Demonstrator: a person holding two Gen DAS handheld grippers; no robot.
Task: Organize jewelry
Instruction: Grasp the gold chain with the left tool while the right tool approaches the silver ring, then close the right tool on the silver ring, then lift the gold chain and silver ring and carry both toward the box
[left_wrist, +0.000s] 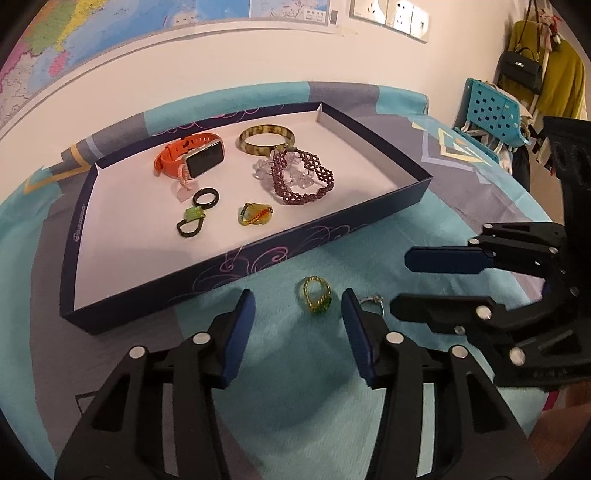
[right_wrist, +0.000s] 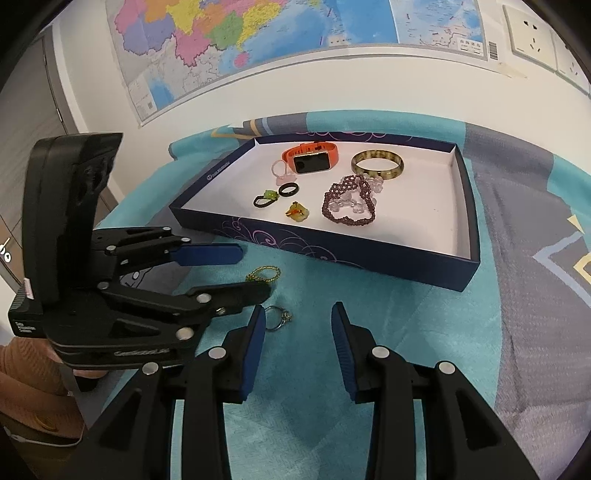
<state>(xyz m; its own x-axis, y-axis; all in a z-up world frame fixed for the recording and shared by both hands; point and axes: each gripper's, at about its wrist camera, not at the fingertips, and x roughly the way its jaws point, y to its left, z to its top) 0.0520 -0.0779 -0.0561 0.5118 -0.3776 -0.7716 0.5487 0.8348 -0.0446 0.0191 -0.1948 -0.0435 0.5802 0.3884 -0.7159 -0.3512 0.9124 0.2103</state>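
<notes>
A dark blue tray (left_wrist: 255, 258) (right_wrist: 343, 254) with a white floor lies on the cloth. It holds an orange smartwatch (left_wrist: 192, 157) (right_wrist: 310, 157), an amber bangle (left_wrist: 266, 138) (right_wrist: 376, 164), a purple bead bracelet (left_wrist: 303, 177) (right_wrist: 349, 203), a black ring (left_wrist: 207, 196) and two small pendants. A gold chain ring (left_wrist: 316, 295) (right_wrist: 263, 275) lies on the cloth in front of the tray, between the open jaws of my left gripper (left_wrist: 298, 304). A silver ring (left_wrist: 373, 301) (right_wrist: 279, 317) lies beside it. My right gripper (right_wrist: 297, 319) is open and empty, the silver ring just off its left finger.
A teal and grey patterned cloth (left_wrist: 461, 177) covers the table. A wall with a map (right_wrist: 258, 44) and sockets stands behind. A blue perforated chair (left_wrist: 487, 107) and hanging clothes stand at the far right.
</notes>
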